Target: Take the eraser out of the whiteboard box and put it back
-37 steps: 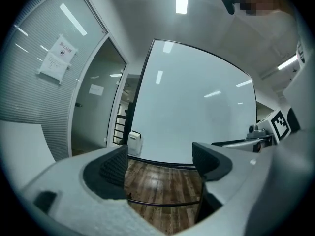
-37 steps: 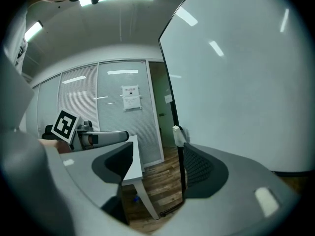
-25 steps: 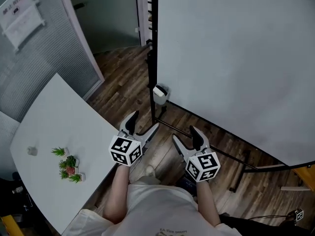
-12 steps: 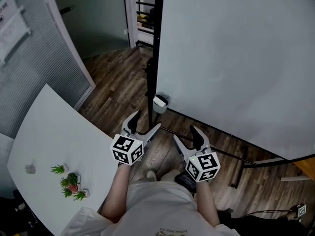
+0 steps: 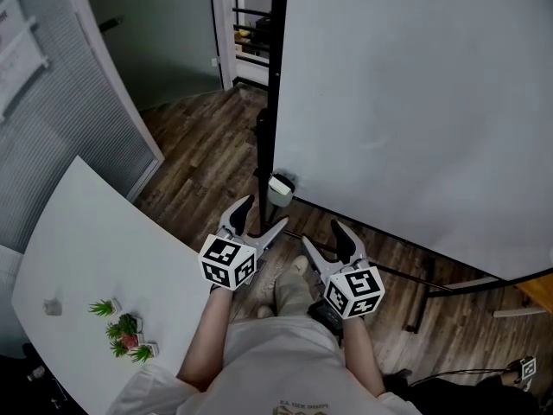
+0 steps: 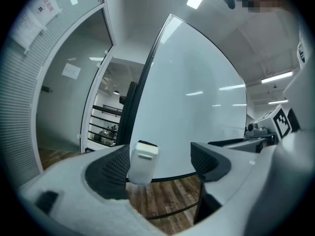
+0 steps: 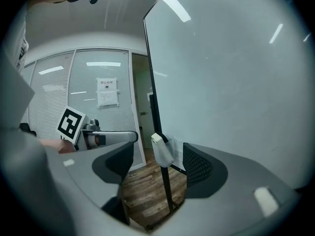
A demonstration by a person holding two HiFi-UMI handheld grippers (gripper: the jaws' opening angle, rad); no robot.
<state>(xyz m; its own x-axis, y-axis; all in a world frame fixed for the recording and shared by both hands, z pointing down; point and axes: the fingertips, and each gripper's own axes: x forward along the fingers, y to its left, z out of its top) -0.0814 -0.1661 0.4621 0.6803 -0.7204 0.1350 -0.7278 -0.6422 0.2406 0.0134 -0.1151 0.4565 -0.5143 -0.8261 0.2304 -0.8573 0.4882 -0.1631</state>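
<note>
1. Wood-plank floor [image 5: 199, 145], with a big whiteboard [image 5: 415, 102] on a black stand and a white worktop [image 5: 95, 240] at left.
2. Small whiteboard box [image 5: 280, 188] hangs at the board's lower left corner, by the stand post. Can't make out the eraser in it.
3. Jaws of the left gripper [image 5: 262, 213] are spread with nothing held. It points at the box, short of it.
4. Jaws of the right gripper [image 5: 322, 236] are spread too, also empty. It sits just beside the left one.

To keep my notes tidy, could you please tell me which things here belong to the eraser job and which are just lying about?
Job in hand:
whiteboard box, at a lower corner of the whiteboard; eraser not clearly visible
left gripper, open, empty
right gripper, open, empty

Lying about:
white table
small plants
paper notice
</note>
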